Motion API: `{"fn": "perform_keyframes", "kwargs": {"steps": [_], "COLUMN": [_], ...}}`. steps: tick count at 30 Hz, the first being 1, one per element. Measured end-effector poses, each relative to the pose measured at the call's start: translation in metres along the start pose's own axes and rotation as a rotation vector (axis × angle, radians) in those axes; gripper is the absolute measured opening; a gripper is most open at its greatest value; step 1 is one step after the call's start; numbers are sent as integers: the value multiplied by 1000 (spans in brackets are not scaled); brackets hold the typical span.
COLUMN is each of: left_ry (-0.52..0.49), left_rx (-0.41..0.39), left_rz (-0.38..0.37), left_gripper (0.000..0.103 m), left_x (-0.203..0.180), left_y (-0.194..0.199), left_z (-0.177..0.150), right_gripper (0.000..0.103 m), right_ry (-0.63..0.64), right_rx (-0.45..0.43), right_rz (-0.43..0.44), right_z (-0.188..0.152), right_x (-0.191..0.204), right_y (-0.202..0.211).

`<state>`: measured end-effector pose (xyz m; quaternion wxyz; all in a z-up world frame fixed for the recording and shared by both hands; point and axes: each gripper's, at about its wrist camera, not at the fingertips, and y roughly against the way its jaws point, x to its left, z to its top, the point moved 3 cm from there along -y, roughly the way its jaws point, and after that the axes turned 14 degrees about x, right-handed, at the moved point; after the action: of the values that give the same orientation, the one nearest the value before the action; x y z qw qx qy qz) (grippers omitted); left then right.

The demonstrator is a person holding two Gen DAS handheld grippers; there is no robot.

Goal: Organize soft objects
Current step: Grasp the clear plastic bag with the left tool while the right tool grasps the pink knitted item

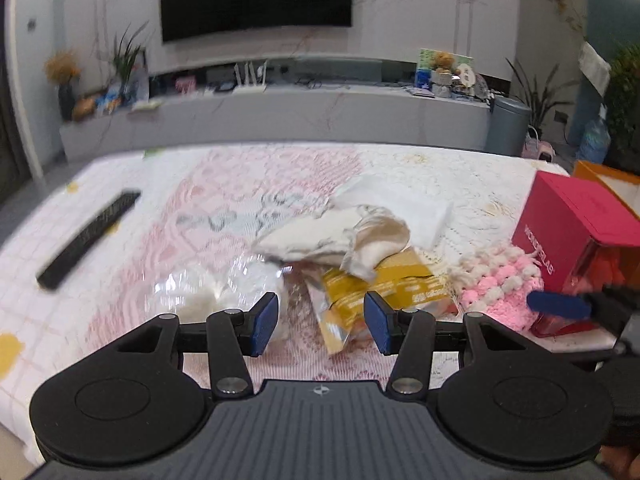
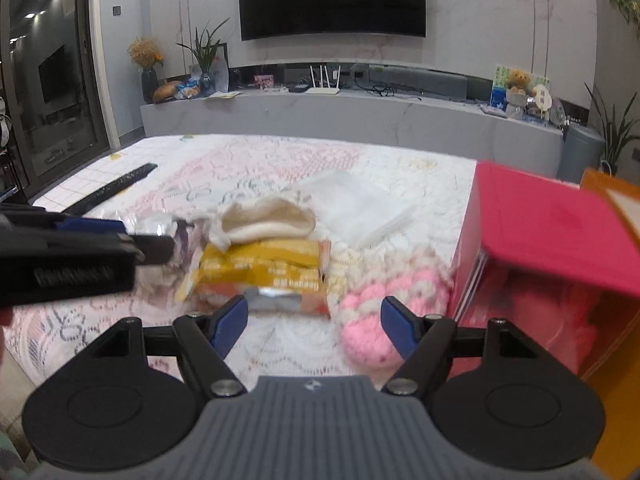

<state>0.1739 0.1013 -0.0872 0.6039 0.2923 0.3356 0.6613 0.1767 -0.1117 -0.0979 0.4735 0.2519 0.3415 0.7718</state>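
A pile of soft things lies on the patterned cloth: a cream fabric pouch [image 1: 340, 236] [image 2: 264, 220], a yellow snack packet [image 1: 380, 284] [image 2: 260, 272], a clear plastic bag [image 1: 216, 288] and a pink and white knitted piece [image 1: 500, 284] [image 2: 376, 312]. A white folded tissue [image 1: 404, 208] [image 2: 356, 204] lies behind them. My left gripper [image 1: 322, 320] is open, just in front of the clear bag and the packet. My right gripper [image 2: 314, 326] is open, low over the packet and the knitted piece. Neither holds anything.
A red box [image 1: 576, 228] [image 2: 552, 232] with an open front stands at the right, an orange box [image 2: 616, 200] behind it. A black remote [image 1: 88, 236] [image 2: 116, 188] lies at the left. The table's [image 2: 280, 336] far edge faces a TV bench.
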Motion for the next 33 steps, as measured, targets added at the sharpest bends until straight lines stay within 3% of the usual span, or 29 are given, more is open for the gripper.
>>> {"fn": "perform_keyframes", "kwargs": {"steps": [4,7,16,19,24,28,31,33], "left_ry": [56,27,-20,-85,-185,-195,-175,-162], "left_rx": [34,8,-9,-34,2,35,53,72], "left_rz": [-38,-8,184,285,376,420,433,436], "left_gripper": [59,67,75,78,78,72,60,50], "left_x": [9,5,9,2,-12,-13,-9,-5], "left_y": [-6,-6,-12,-16,-37,-49,-54,-56], "left_z": [0,1,-2,-1,0,-1,-2,-3], "right_gripper": [73,72,70,70,70,64,64,53], "right_ry": [-8,-11,35,67,78,69,76,93], "right_rx": [13,0,-34,-31,-9,26,29,36], "right_rz": [15,6,-109,-143,-165,-196,-202,-210], "right_z": [-5,-5,-5,-8,-11,-14,-16,-19], "right_x": [-1,-3,-2,2,4,-2,-2,0], "right_y": [-8,-11,-13,-17,-27,-38,-42,-45]}}
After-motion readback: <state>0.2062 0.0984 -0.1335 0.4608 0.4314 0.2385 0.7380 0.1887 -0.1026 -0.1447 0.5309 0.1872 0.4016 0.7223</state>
